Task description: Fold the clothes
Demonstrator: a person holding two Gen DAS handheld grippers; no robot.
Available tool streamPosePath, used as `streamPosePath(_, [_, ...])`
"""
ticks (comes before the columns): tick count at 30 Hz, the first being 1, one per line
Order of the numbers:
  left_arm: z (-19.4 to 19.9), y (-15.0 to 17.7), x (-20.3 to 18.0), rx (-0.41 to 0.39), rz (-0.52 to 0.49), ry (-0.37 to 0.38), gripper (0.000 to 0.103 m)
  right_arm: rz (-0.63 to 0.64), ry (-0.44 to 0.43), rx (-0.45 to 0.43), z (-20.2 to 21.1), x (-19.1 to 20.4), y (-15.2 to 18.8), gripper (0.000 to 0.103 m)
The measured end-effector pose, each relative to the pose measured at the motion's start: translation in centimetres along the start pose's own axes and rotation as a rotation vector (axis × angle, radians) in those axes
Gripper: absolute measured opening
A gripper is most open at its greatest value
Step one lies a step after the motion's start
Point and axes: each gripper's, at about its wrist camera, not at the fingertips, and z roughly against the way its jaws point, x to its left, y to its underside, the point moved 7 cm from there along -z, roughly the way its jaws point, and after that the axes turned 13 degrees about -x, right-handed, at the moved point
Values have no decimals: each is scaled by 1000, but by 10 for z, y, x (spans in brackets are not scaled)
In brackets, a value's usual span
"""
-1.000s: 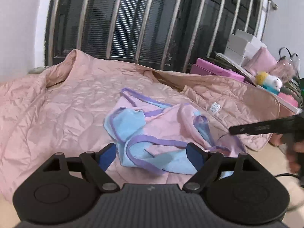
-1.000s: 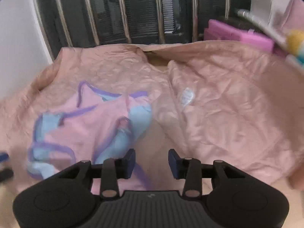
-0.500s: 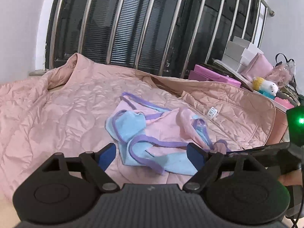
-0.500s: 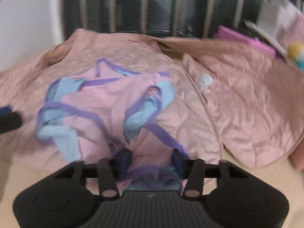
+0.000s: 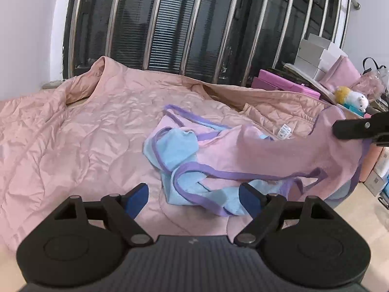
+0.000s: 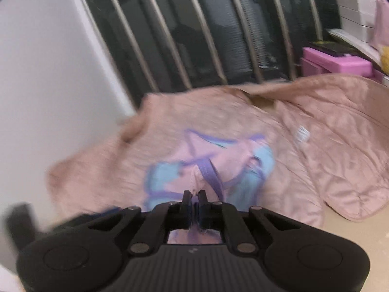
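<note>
Window grille point(image 5: 194, 24): dark panes behind upright steel bars, filling the back of the room. White wall point(image 5: 29, 36) to its left.

Pink quilt point(image 5: 85, 133): crumpled, quilted, covers most of the work surface; a white label point(image 5: 285, 130) shows near its right fold. Pale bare surface point(image 6: 352, 243) beyond its edge.

Clutter at right: white boxes point(image 5: 316, 53), pink box point(image 5: 284, 85), small plush toy point(image 5: 352, 98).

Garment point(image 5: 218, 160): pink, pale blue panels, purple binding. Lies bunched on the quilt, its right part lifted clear of it and hanging from the right gripper.

Right gripper point(image 6: 194, 198): clenched on a pink edge of the garment; view blurred by motion.

Left gripper point(image 5: 193, 193): fingers spread wide, grasping nothing, hovering just above the garment's near blue edge.

Handling note (judgement): step in hand is opening the garment out. Best to take a matching edge with the free gripper, draw both apart until the cloth hangs flat, and lift gently so the quilt is not dragged along.
</note>
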Motion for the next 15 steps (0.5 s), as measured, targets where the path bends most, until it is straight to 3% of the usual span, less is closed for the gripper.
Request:
streamPosePath(2, [0, -1, 4, -6, 12, -6, 83, -5, -4, -14, 2, -6, -6, 6])
streamPosePath(3, [0, -2, 6, -8, 18, -9, 83, 3, 27, -4, -3, -16, -5, 11])
streamPosePath(4, [-1, -2, 9, -7, 22, -19, 83, 30, 86, 10, -8, -27, -2, 31])
streamPosePath(6, [-5, 0, 16, 3, 22, -57, 83, 124, 241, 43, -15, -46, 7, 55])
streamPosePath(7, [-6, 0, 18, 3, 14, -71, 83, 199, 297, 48, -13, -51, 13, 54])
streamPosePath(8, [-6, 0, 19, 3, 7, -83, 83, 268, 302, 37, -9, -51, 18, 54])
streamPosePath(10, [-7, 1, 22, 3, -8, -109, 83, 403, 270, -23, 5, -44, 28, 66])
streamPosePath(12, [-4, -2, 22, 0, 19, -70, 83, 472, 224, -57, 14, -34, 41, 78])
streamPosePath(15, [4, -7, 7, -30, 52, 55, 83, 532, 89, -5, 16, -15, 66, 79])
